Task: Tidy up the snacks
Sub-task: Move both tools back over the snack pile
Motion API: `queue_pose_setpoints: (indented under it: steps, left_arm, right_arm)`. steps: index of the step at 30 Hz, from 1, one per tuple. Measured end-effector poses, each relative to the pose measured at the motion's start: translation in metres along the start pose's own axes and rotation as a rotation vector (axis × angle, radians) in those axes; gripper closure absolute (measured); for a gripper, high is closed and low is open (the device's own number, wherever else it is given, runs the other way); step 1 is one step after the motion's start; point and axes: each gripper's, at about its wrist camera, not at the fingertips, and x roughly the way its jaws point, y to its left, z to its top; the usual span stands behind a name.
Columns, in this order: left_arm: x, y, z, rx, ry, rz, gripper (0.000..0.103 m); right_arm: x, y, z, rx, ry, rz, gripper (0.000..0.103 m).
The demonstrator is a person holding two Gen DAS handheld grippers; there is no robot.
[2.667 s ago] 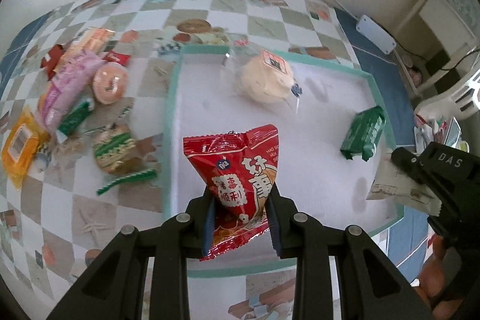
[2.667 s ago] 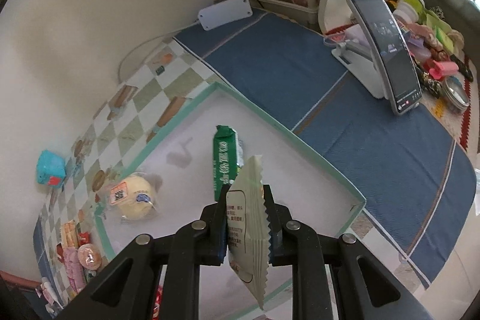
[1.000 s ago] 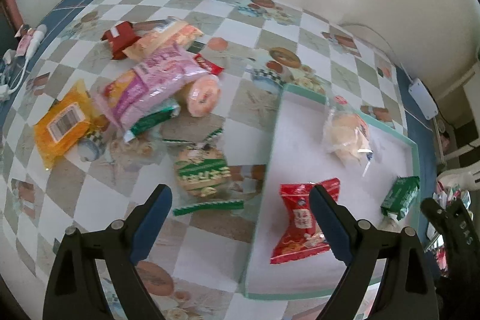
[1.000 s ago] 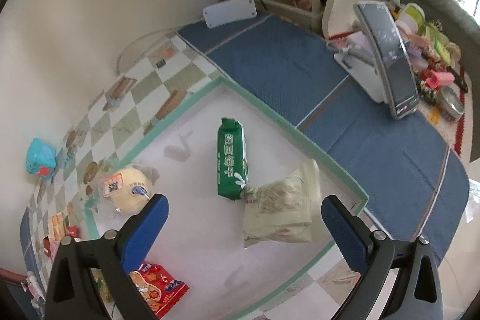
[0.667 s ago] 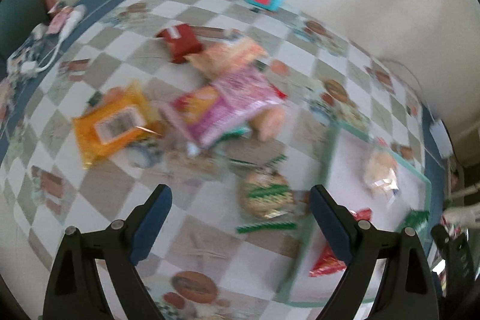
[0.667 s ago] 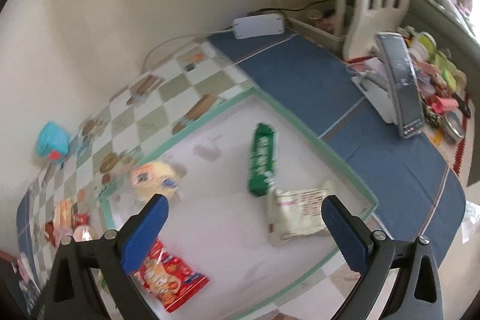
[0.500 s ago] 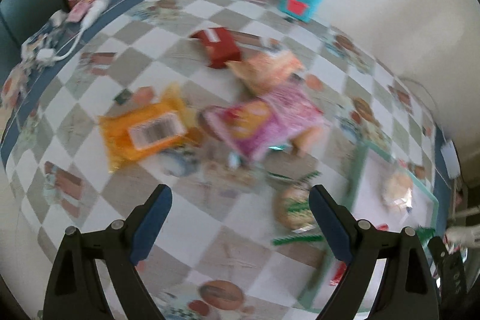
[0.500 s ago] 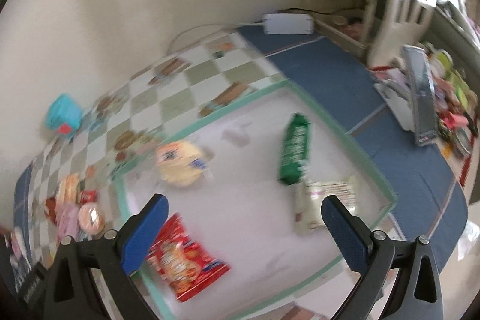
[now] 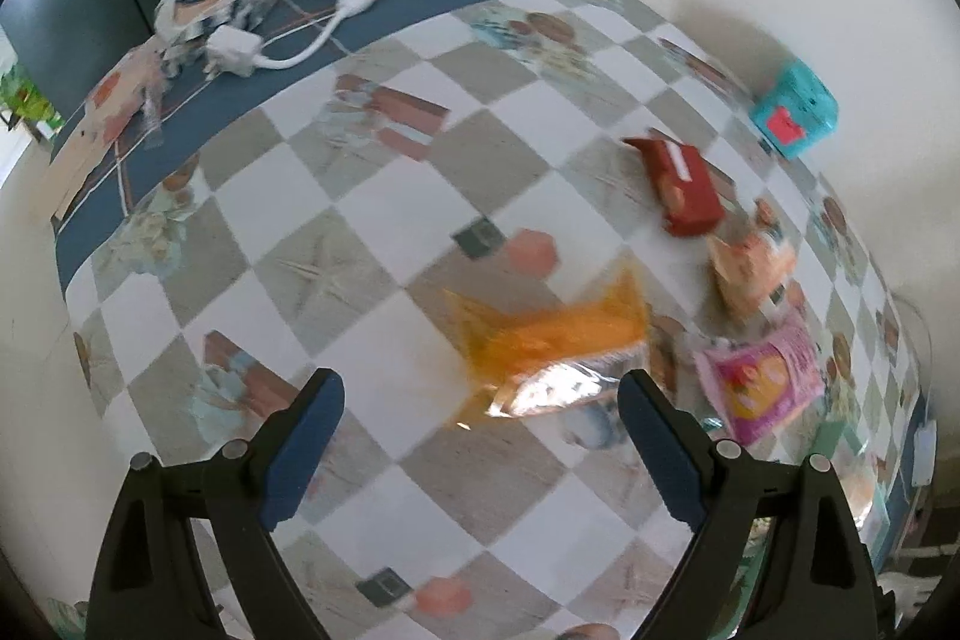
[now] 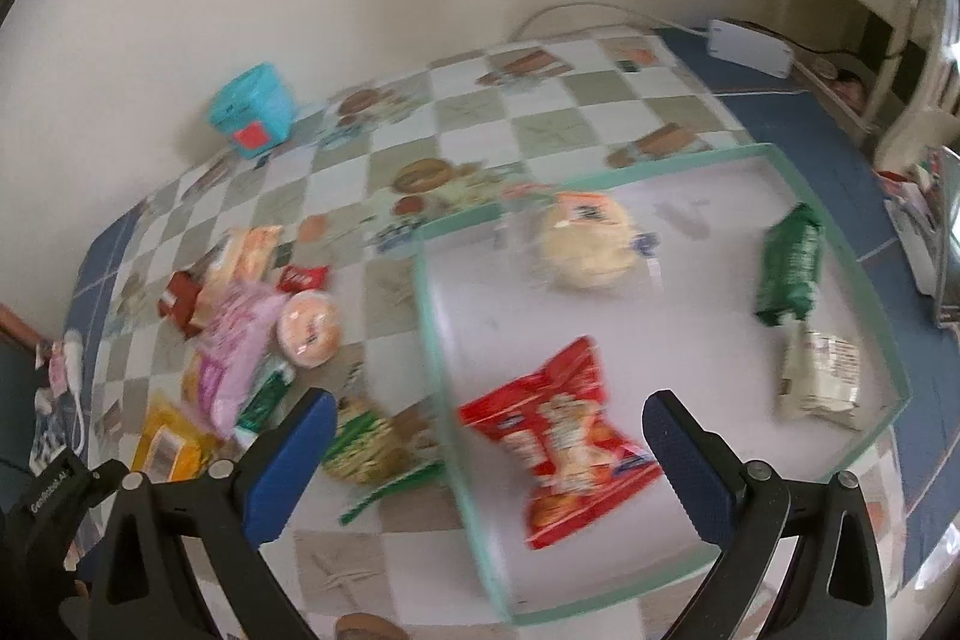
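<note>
Snacks sorted: we see a red bag [image 10: 561, 436], green pack [image 10: 789, 265], pale pouch [image 10: 822, 379] and round bun [image 10: 585, 238] inside our tray [image 10: 435, 340].
Snacks loose: orange packet [image 9: 552, 340] on checkered tabletop [image 9: 360, 280].
Left gripper [image 9: 477, 439]: fingers wide, empty.
Right gripper [image 10: 480, 451]: fingers wide, empty.

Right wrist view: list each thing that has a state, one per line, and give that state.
Left hand-held gripper: open, empty.
Right hand-held gripper: open, empty.
Tray: holds four snacks.
Red bag: lying flat in tray.
Green pack: lying in tray, touching the pale packet.
Pale packet: lying in tray near its corner.
Round bun: wrapped, in tray.
Orange packet: on the tablecloth, outside tray.
</note>
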Motion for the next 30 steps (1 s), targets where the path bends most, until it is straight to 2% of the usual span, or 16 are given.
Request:
queue_pose_setpoints:
  steps: [9,15,22,27,30]
  left_arm:
    - [0.009,0.028,0.015,-0.035,0.024,-0.008,0.01]
    - [0.016,0.02,0.019,-0.01,0.038,-0.045,0.01]
    - [0.017,0.004,0.03,0.04,-0.02,-0.058,0.01]
    - [0.03,0.009,0.042,-0.004,-0.029,0.008,0.01]
    - [0.041,0.019,0.045,-0.041,0.004,0.046,0.01]
  right_arm:
    - [0.018,0.052,-0.01,-0.113,0.046,0.075,0.0]
    - [0.035,0.07,-0.015,-0.173,0.069,0.126,0.0]
    - [0.05,0.073,-0.015,-0.175,0.09,0.154,0.0]
    - [0.059,0.077,-0.018,-0.194,0.11,0.152,0.0]
    - [0.062,0.076,-0.017,-0.185,0.113,0.157,0.0]
